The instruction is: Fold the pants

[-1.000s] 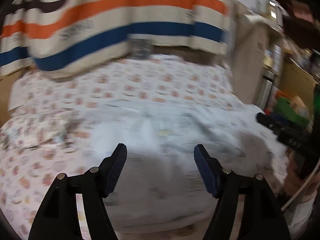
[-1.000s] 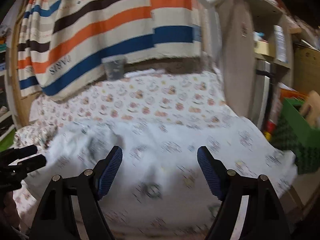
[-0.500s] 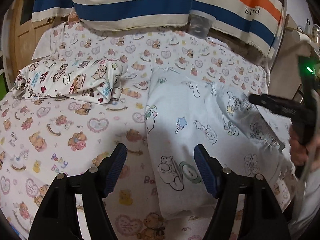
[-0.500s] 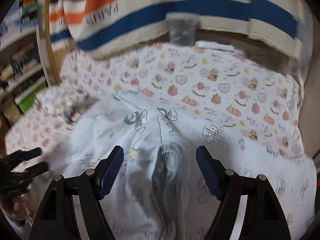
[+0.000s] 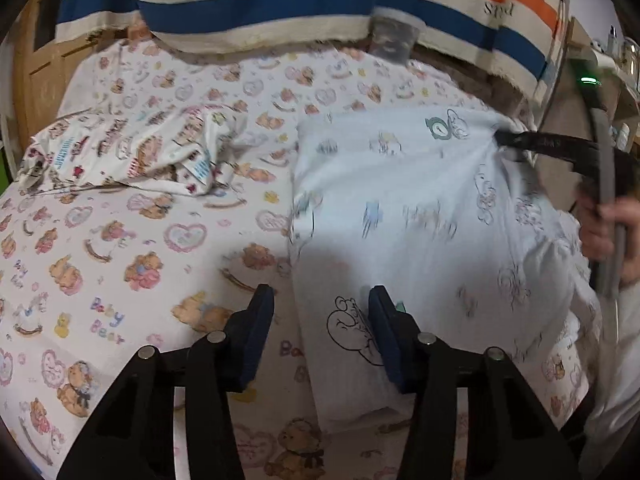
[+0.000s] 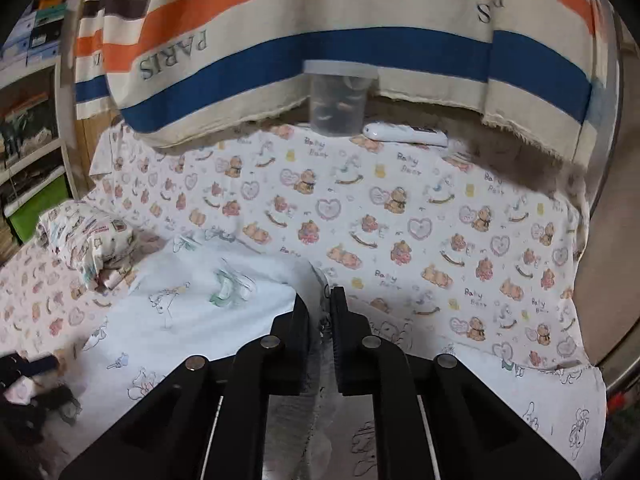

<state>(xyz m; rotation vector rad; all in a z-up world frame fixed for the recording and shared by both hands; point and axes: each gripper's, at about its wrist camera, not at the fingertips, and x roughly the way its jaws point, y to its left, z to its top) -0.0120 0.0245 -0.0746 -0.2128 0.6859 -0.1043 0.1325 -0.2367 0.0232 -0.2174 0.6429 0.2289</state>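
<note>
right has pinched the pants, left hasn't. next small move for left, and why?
Probably close the left gripper on the near edge of the white pants. Its jaws have just been narrowing but still stand apart with that edge between them, while the right gripper has just clamped a pleat of the fabric. Both ends need holding before any fold.

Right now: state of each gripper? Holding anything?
Left gripper: open, jaws have just been closing around the pants edge, not yet pinching.
Right gripper: just closed, shut on a pants fold.
</note>
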